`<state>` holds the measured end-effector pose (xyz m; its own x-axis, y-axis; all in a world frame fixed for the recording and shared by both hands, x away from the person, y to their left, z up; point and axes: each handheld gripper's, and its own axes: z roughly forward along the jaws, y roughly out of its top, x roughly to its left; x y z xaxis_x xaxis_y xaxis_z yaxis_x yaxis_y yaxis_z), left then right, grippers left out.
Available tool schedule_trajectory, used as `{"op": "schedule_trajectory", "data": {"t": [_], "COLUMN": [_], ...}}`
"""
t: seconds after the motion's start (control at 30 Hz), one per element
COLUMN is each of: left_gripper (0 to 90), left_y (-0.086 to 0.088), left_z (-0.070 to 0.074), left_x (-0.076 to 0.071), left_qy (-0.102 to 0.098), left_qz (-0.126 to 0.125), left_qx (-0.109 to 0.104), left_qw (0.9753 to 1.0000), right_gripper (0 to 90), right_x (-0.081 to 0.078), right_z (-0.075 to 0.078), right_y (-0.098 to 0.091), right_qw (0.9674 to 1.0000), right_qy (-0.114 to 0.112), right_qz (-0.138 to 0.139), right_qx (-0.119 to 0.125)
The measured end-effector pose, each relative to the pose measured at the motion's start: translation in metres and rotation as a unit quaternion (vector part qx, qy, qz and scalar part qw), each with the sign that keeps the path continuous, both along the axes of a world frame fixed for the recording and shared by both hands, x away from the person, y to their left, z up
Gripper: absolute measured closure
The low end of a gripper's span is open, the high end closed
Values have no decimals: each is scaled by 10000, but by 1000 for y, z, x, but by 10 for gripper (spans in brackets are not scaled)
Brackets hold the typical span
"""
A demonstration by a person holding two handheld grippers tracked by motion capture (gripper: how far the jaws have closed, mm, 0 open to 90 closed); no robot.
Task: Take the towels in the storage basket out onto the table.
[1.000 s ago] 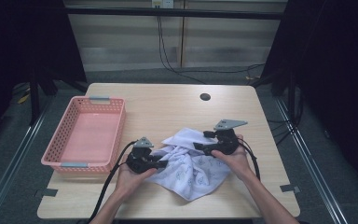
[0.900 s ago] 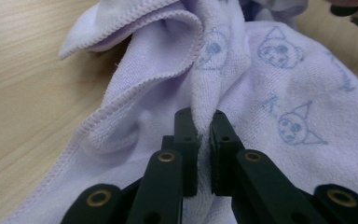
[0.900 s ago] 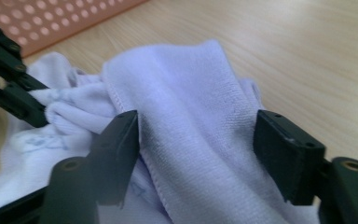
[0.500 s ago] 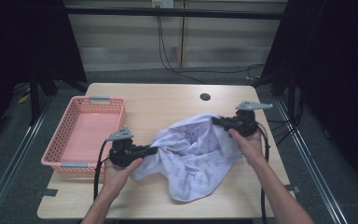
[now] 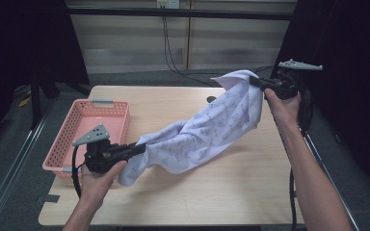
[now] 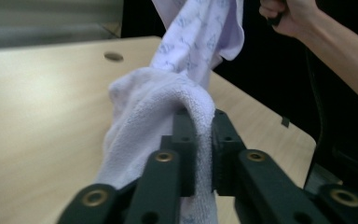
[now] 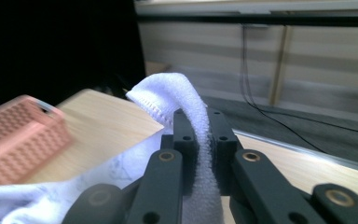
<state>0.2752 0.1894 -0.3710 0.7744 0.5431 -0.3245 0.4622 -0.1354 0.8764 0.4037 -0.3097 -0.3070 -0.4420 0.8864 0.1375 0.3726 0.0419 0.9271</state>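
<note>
Dark curtains flank the pale wooden table [image 5: 212, 192], and a slatted wall [image 5: 221, 43] with hanging cables [image 5: 171, 48] closes the far side. Most of the tabletop lies bare, with open room along the near edge and in the middle. One small round hole [image 5: 211, 99] sits near the far edge. At the left edge stands a pink basket [image 5: 84, 125], just beside the left gripper [image 5: 137, 147].

Between the hands hangs a white printed towel [image 5: 207, 132], stretched in a slope above the wood. The left gripper, low over the near left part of the table, pinches one end, its jaws pressed on a fold of terry in the left gripper view [image 6: 168, 98]. The right gripper [image 5: 256, 82], raised high past the far right corner, clamps the other end; its jaws have just been closing, with the cloth [image 7: 186, 107] between them. The towel's low end droops beneath the left gripper; whether it touches the wood I cannot tell.
</note>
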Motion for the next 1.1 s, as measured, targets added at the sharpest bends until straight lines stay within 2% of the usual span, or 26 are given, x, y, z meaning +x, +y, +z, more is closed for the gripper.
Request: {"op": "schedule_trajectory", "data": {"t": [0.03, 0.1, 0.13, 0.2, 0.27, 0.3, 0.4, 0.47, 0.5, 0.57, 0.63, 0.73, 0.77, 0.8, 0.83, 0.87, 0.9, 0.93, 0.97, 1.0, 1.03, 1.1], "left_gripper": [760, 605, 560, 540, 522, 529, 587, 626, 642, 652, 629, 589, 570, 567, 551, 545, 546, 547, 567, 629, 739, 838], "left_y": [-1, -4, -4, -4, -6, -6, -8, -11, -13, -16, -17, -16, -17, -19, -21, -25, -29, -33, -36, -39, -40, -44], "left_z": [-7, -21, -27, -35, -42, -45, -58, -69, -75, -88, -97, -104, -108, -113, -117, -121, -124, -125, -125, -124, -125, -125], "left_x": [1, 4, 6, 10, 14, 15, 19, 20, 19, 16, 13, 11, 11, 10, 9, 8, 7, 6, 5, 6, 6, 5], "left_qy": [55, 174, 205, 307, 341, 369, 525, 586, 643, 798, 876, 939, 935, 999, 1017, 1066, 1116, 1064, 996, 985, 933, 820], "left_qz": [5, 77, 68, 57, 62, 74, -10, -193, -256, -398, -482, -521, -568, -605, -692, -817, -948, -926, -878, -735, -693, -750], "left_qx": [78, 227, 307, 385, 560, 633, 676, 817, 884, 977, 1168, 1286, 1357, 1437, 1581, 1602, 1563, 1669, 1760, 1844, 1906, 2009], "left_qw": [10000, 9996, 9993, 9988, 9978, 9973, 9963, 9947, 9937, 9912, 9881, 9859, 9847, 9827, 9797, 9779, 9768, 9758, 9754, 9751, 9748, 9733], "right_gripper": [793, 644, 611, 559, 541, 531, 521, 513, 513, 508, 505, 492, 486, 477, 475, 472, 471, 465, 463, 463, 461, 457], "right_x": [2, 6, 7, 7, 4, 1, -15, -28, -36, -52, -67, -85, -90, -94, -97, -100, -101, -103, -104, -105, -106, -108], "right_z": [-6, -23, -32, -47, -57, -60, -68, -74, -79, -89, -101, -119, -125, -131, -137, -142, -146, -149, -151, -153, -156, -161], "right_y": [0, 3, 4, 7, 11, 13, 25, 35, 41, 53, 65, 83, 89, 96, 101, 106, 109, 113, 115, 117, 118, 120], "right_qw": [9999, 9995, 9991, 9986, 9981, 9980, 9976, 9966, 9954, 9929, 9884, 9816, 9791, 9754, 9734, 9712, 9686, 9672, 9660, 9653, 9650, 9634], "right_qy": [73, 248, 341, 453, 527, 532, 517, 514, 558, 634, 770, 961, 1017, 1117, 1145, 1208, 1259, 1294, 1318, 1316, 1352, 1408], "right_qz": [-22, -80, -64, -71, -14, 79, 407, 583, 741, 974, 1267, 1628, 1742, 1882, 1959, 2033, 2127, 2164, 2193, 2225, 2228, 2257], "right_qx": [-85, -187, -223, -254, -314, -321, -220, -279, -220, -268, -331, -251, -245, -262, -318, -298, -276, -297, -360, -374, -311, -336]}}
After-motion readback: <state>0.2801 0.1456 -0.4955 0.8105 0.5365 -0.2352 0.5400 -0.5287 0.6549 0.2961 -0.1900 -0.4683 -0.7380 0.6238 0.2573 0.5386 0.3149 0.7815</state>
